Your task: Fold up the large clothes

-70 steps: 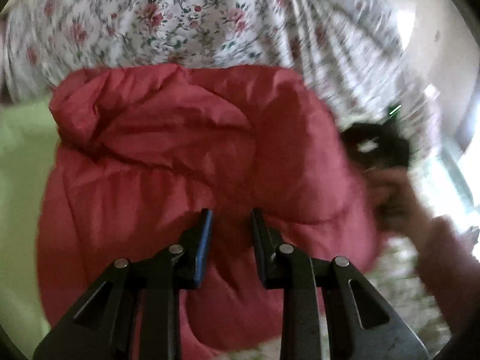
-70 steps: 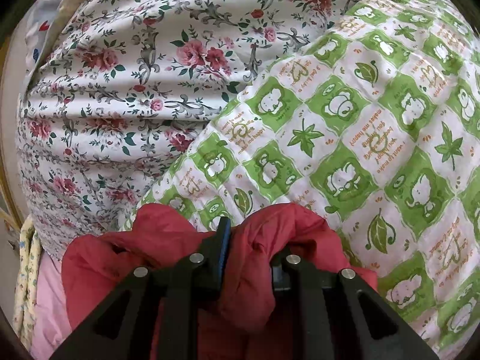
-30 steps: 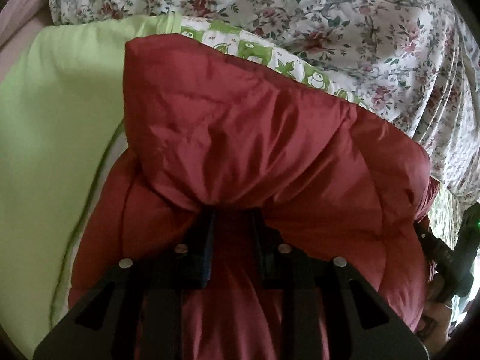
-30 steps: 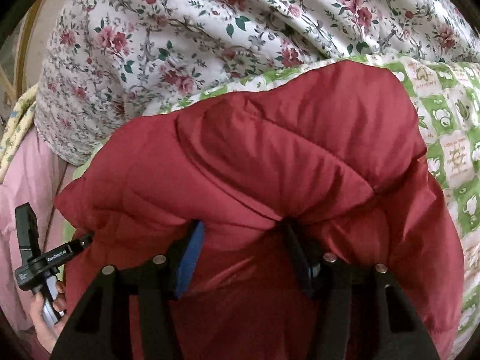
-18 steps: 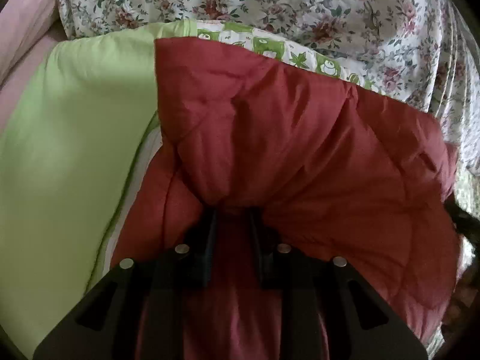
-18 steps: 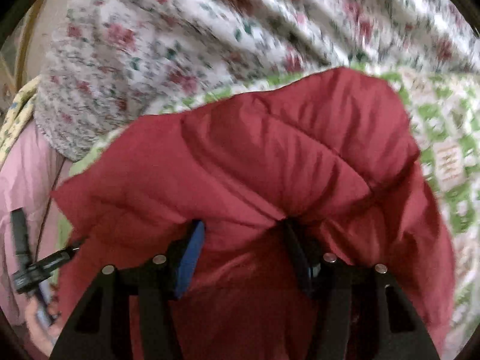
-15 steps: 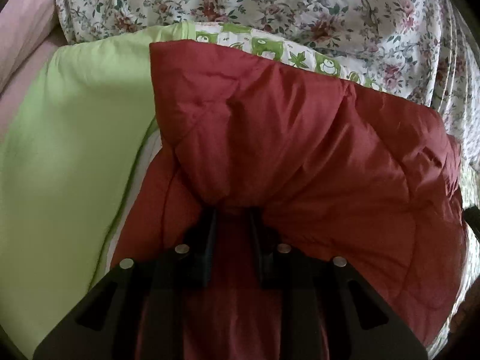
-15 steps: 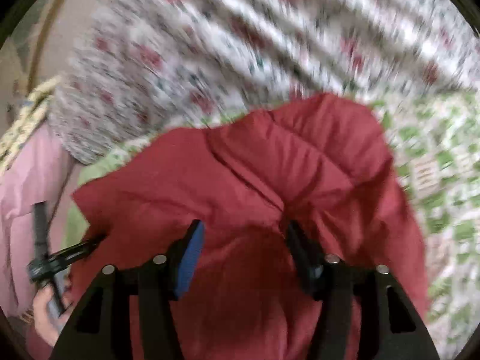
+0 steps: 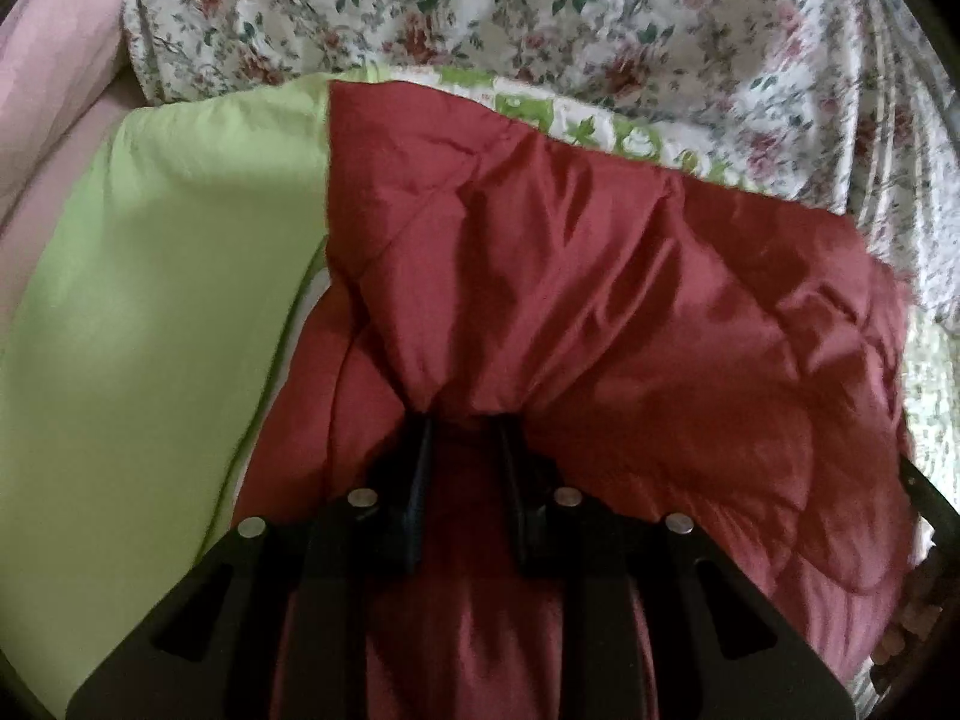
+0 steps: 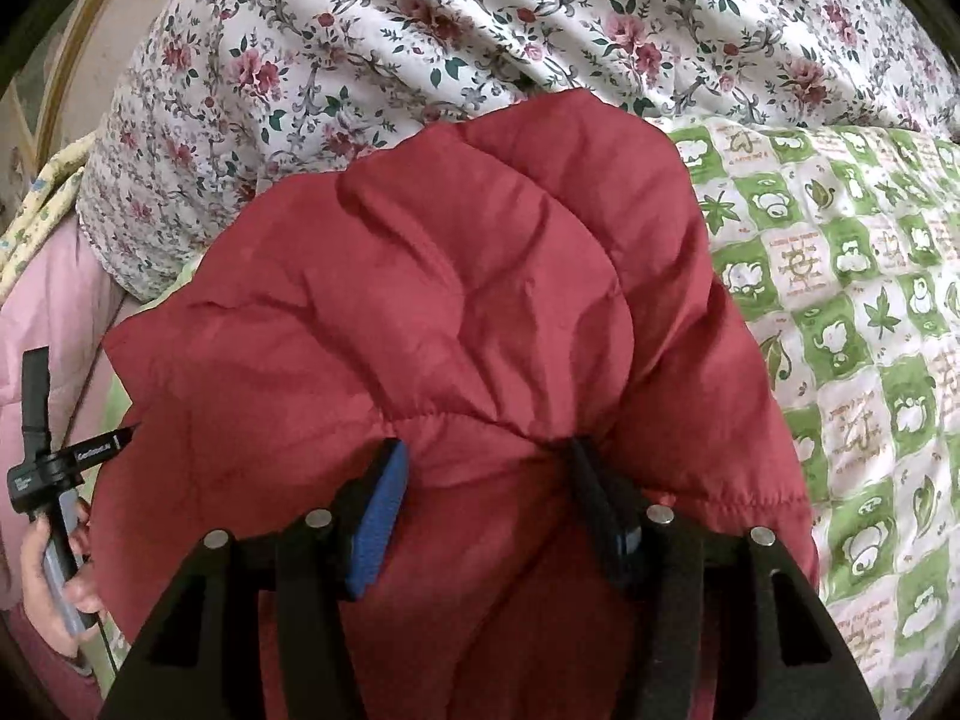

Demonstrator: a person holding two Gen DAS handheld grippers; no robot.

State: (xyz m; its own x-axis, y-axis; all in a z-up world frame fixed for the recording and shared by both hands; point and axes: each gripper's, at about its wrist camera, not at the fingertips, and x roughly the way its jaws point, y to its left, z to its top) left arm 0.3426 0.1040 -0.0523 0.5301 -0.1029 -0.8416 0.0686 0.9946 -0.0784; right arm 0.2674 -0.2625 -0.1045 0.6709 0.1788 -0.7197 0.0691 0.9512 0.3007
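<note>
The jacket (image 9: pixel 600 312), a red padded one, lies bunched on a bed, over a green-and-white quilt (image 10: pixel 852 312) printed with leaves and small animals. In the left wrist view a plain lime-green sheet (image 9: pixel 150 300) lies just left of the jacket, with a floral cover (image 9: pixel 540 12) beyond it and a pink cushion (image 9: pixel 42 90) at the far left.

The left gripper (image 9: pixel 462 420) pinches a fold of the jacket: its two black fingers (image 9: pixel 414 468) stand close together with red fabric gathered between them and draped over their tips.

The right gripper (image 10: pixel 483 456) stands wider, its blue-padded fingers (image 10: pixel 381 516) on either side of a thick roll of the jacket. The fabric fills the gap and puckers at both pads, so it holds that roll.

In the right wrist view the left hand (image 10: pixel 54 576) shows at the left edge, wrapped around the handle of its gripper, beside the jacket's edge. The floral cover (image 10: pixel 480 18) rises behind the jacket here too.
</note>
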